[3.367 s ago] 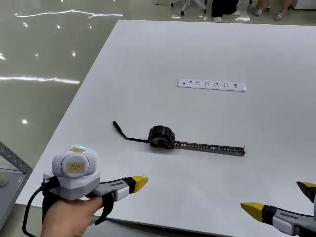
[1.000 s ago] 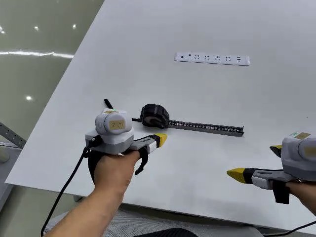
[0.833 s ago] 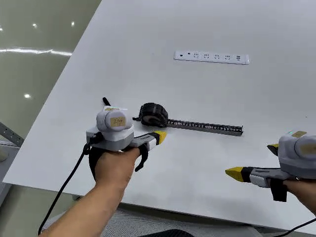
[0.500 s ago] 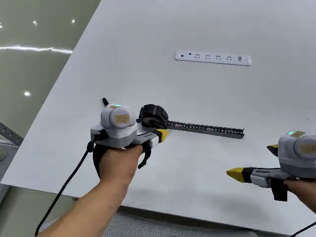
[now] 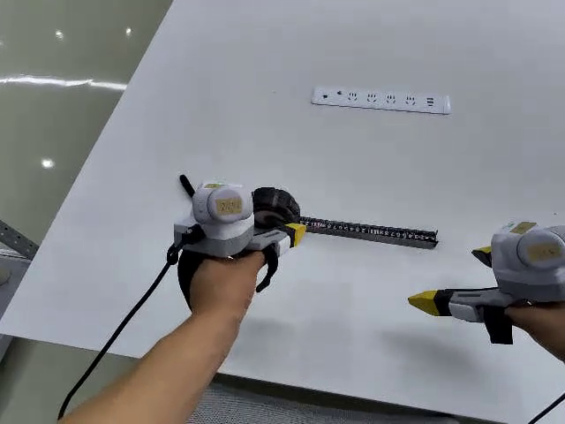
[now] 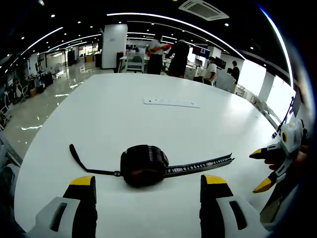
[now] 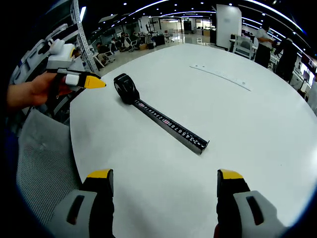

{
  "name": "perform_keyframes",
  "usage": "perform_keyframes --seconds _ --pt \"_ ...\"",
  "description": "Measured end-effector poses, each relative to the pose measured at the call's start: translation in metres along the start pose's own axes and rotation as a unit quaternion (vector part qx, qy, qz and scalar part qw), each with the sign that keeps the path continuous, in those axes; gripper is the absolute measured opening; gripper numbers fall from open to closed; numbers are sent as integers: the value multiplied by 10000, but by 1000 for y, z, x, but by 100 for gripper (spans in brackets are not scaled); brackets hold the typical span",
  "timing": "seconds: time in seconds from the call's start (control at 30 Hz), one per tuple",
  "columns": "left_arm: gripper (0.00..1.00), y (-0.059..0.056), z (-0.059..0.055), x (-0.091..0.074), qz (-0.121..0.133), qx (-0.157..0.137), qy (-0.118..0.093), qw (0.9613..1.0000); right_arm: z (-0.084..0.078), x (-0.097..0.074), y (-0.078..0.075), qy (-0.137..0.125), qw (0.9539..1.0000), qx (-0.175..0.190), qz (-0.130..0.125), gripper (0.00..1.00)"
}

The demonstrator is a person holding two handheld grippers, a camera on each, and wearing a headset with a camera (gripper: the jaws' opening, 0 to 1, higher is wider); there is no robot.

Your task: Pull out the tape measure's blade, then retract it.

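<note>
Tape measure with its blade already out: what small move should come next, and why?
Probably ease the left gripper forward and close on the case: it lies just ahead, centred between the open jaws. The blade lies extended; the right gripper is open, apart from its tip.

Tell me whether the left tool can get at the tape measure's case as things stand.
Probably yes. The left tool is open, and the case lies straight ahead of its jaws on the bare table, with nothing in between.
</note>
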State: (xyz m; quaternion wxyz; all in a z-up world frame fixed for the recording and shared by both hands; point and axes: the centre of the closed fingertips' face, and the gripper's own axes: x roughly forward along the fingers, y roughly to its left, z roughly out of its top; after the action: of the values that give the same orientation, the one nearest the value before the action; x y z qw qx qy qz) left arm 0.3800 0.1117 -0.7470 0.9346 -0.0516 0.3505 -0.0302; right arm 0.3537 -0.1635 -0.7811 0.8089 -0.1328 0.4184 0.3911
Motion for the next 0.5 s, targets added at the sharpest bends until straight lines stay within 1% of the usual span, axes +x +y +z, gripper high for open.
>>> perform_keyframes --seconds 0.17,0.2,0.37,0.43,0.5 --pt "82 0 1 4 26 -36 5 10000 1 6 -6 99 9998 -149 46 80" --pt "81 -1 0 8 32 -25 46 10000 1 7 -8 121 9998 -170 49 80" --pt "81 -4 4 16 26 -30 8 10000 2 14 -15 208 9994 -260 59 80" --pt "80 -4 4 20 30 -45 40 10000 2 17 -18 257 9991 -325 69 79" --pt "80 -4 4 22 40 -52 22 10000 2 19 -21 291 9989 -361 67 79"
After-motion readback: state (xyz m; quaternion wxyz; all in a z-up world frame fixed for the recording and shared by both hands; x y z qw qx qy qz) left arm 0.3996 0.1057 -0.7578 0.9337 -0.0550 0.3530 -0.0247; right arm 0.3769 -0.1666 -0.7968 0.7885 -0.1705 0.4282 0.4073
